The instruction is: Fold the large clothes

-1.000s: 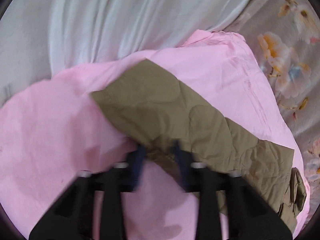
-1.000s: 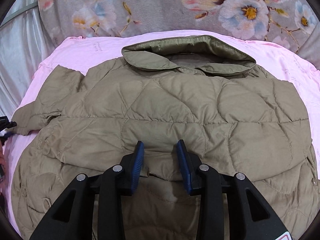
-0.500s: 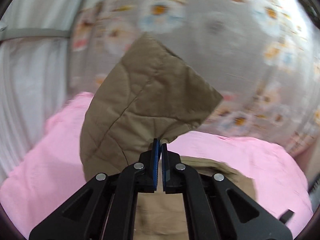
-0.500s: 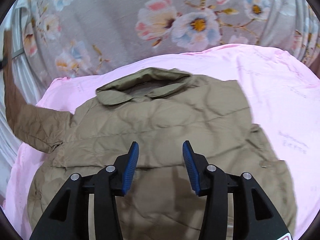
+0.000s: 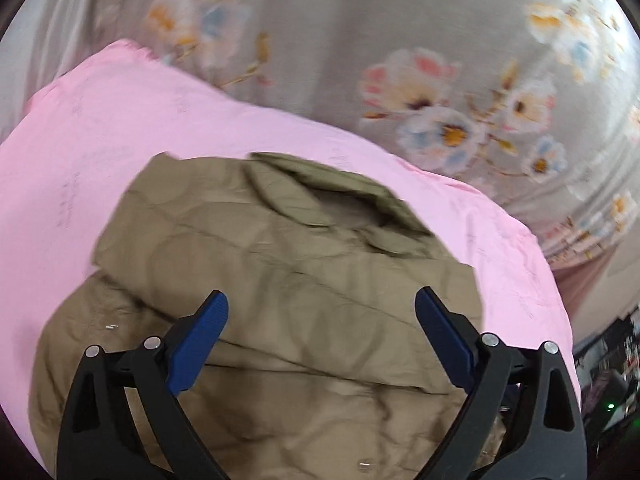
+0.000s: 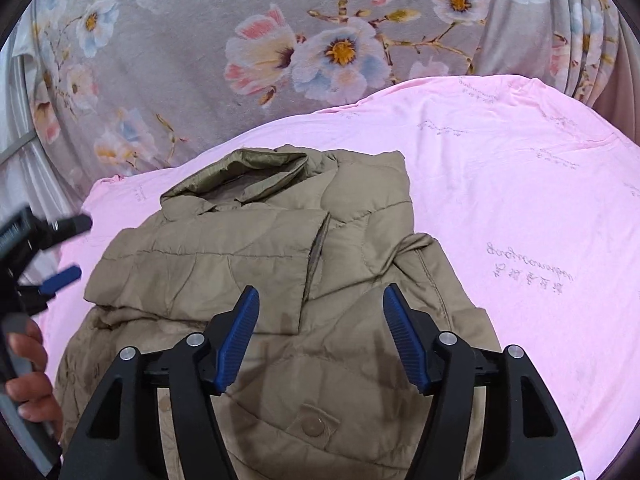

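We see the khaki jacket [image 6: 280, 280] flat on the pink sheet [image 6: 520, 200], both sleeves folded in; right gripper [image 6: 320, 336] jaws opening, nothing between.

Lighting's soft and even, pretty bright, no glare. The left wrist view is smeared with motion blur, especially the floral blanket [image 5: 440, 80]; the right wrist view is crisp. Heavy fisheye bending with dark corners. Faint gripper shadows fall on the quilted jacket [image 6: 280, 320].

The jacket [image 6: 280, 300] lies on the sheet [image 6: 520, 200], its collar [image 6: 240, 176] at the far end. One sleeve [image 6: 208, 264] lies folded across its front. Behind the sheet hangs a blanket [image 6: 240, 40].
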Tool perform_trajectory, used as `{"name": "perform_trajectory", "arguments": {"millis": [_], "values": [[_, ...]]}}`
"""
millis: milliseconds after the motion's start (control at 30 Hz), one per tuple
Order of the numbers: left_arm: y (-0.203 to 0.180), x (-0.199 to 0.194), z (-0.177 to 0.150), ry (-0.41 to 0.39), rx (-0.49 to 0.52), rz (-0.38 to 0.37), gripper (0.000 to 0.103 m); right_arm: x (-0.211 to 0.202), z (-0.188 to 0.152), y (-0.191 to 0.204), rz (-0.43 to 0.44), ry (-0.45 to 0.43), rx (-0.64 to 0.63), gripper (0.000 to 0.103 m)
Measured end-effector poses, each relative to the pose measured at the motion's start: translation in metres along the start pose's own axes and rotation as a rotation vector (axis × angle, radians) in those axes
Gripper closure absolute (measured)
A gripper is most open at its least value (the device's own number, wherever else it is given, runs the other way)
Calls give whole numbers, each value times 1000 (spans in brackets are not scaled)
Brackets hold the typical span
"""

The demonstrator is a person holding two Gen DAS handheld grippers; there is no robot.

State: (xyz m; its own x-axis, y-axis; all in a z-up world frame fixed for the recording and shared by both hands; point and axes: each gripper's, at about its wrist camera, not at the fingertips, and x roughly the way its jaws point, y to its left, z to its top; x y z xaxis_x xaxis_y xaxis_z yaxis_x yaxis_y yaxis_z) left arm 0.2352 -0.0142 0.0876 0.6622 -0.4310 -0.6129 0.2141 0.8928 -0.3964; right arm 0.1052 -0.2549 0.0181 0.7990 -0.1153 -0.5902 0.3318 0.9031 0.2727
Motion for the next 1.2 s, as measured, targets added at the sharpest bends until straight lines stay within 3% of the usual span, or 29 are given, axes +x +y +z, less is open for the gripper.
{"name": "perform_trajectory", "arguments": {"millis": [233,400,433,500,533,567,733,800,867,933,1000,1200], "values": [[99,6,22,16,-172,102,11,38,17,5,40,80,61,35],[129,23,20,54,-205,148,13,70,21,12,49,158,101,36],[133,29,18,67,-202,161,14,74,21,14,42,164,97,40],[135,40,15,95,-186,181,21,79,24,22,27,163,65,63],[136,47,13,112,-173,199,23,81,26,27,27,168,36,84],[135,53,11,125,-161,215,26,83,30,32,14,174,8,90],[124,58,6,115,-62,273,27,30,62,57,24,-25,-87,93],[117,60,0,101,-12,299,27,18,64,62,14,-64,-120,94],[110,59,-7,75,34,339,27,32,56,63,-64,-28,-179,94],[106,58,-10,63,55,362,27,63,37,52,-122,67,-186,94],[104,59,-11,61,71,365,26,86,19,36,-98,148,-134,93],[99,58,-15,64,100,395,26,80,16,33,-80,158,-94,95]]}}
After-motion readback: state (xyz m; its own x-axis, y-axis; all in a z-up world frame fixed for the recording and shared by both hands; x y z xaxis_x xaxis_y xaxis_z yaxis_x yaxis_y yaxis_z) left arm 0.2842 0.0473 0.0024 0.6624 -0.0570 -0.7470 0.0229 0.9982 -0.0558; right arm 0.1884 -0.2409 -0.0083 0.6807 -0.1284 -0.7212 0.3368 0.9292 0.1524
